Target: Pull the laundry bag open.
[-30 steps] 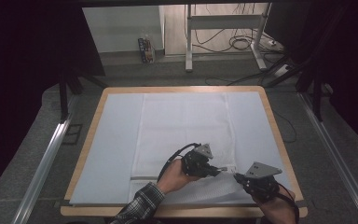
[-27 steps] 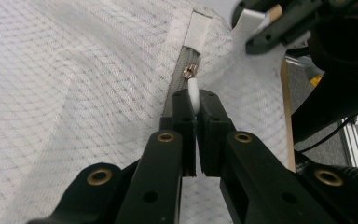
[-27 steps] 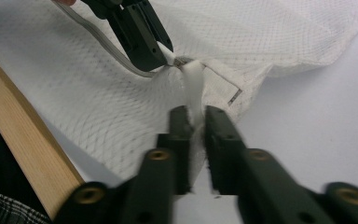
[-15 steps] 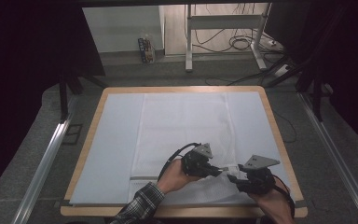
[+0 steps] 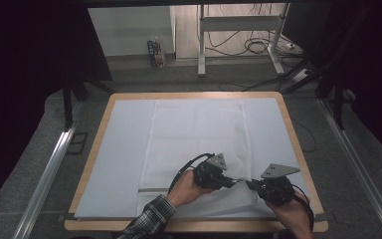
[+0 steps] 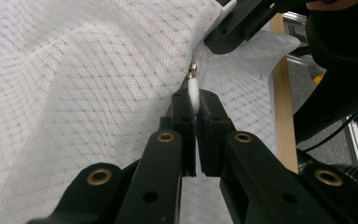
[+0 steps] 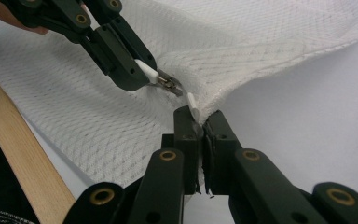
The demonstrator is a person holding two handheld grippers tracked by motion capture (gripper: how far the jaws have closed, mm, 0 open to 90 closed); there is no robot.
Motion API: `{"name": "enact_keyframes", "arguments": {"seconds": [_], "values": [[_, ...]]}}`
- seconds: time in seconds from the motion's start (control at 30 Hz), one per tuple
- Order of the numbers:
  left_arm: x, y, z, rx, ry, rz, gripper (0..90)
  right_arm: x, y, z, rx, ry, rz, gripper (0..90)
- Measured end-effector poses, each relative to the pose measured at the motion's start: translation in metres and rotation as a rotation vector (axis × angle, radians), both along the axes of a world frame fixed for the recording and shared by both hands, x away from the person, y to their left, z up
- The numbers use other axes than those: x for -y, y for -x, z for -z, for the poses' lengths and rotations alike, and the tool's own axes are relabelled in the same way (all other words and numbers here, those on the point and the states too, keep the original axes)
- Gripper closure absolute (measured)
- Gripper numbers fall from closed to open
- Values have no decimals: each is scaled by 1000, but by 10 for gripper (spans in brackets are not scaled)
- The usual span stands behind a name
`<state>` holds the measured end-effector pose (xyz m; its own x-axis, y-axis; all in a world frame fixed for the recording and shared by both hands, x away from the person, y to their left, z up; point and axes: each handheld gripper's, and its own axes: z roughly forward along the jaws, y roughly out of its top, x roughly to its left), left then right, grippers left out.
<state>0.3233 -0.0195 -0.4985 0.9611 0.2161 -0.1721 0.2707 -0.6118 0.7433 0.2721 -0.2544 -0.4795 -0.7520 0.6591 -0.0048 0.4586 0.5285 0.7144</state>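
Observation:
A white mesh bag (image 5: pixel 199 134) lies flat on the table, and its near right corner is lifted. My left gripper (image 6: pixel 196 100) is shut on the white zipper pull (image 6: pixel 194 88), whose metal slider (image 6: pixel 192 71) sits just past the jaws. My right gripper (image 7: pixel 201 119) is shut on the mesh bag's edge (image 7: pixel 223 93) by a small white tab (image 7: pixel 193 105). In the right gripper view the left gripper (image 7: pixel 142 74) holds the pull a few centimetres away. In the high view both grippers, left (image 5: pixel 230 181) and right (image 5: pixel 250 185), meet tip to tip near the front edge.
A pale sheet (image 5: pixel 124 149) covers the table inside a wooden rim (image 5: pixel 298 149). The front rim (image 7: pixel 23 158) runs close beneath my right gripper. Beyond the table stand a metal frame (image 5: pixel 238 35) and loose cables (image 5: pixel 258 47) on the floor.
My right gripper has moved left until its tips meet the left gripper's. The bag's near right corner has bunched and risen between them. The left gripper has barely moved.

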Motion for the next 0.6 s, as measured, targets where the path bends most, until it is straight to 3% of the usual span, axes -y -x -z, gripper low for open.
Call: {"name": "enact_keyframes", "arguments": {"seconds": [0.33, 0.6], "values": [[-4, 0, 2, -30, 3, 10, 874, -1, 0, 1, -13, 4, 11, 851], [-5, 0, 4, -27, -18, 3, 876, -1, -1, 2, -30, 0, 14, 854]]}}
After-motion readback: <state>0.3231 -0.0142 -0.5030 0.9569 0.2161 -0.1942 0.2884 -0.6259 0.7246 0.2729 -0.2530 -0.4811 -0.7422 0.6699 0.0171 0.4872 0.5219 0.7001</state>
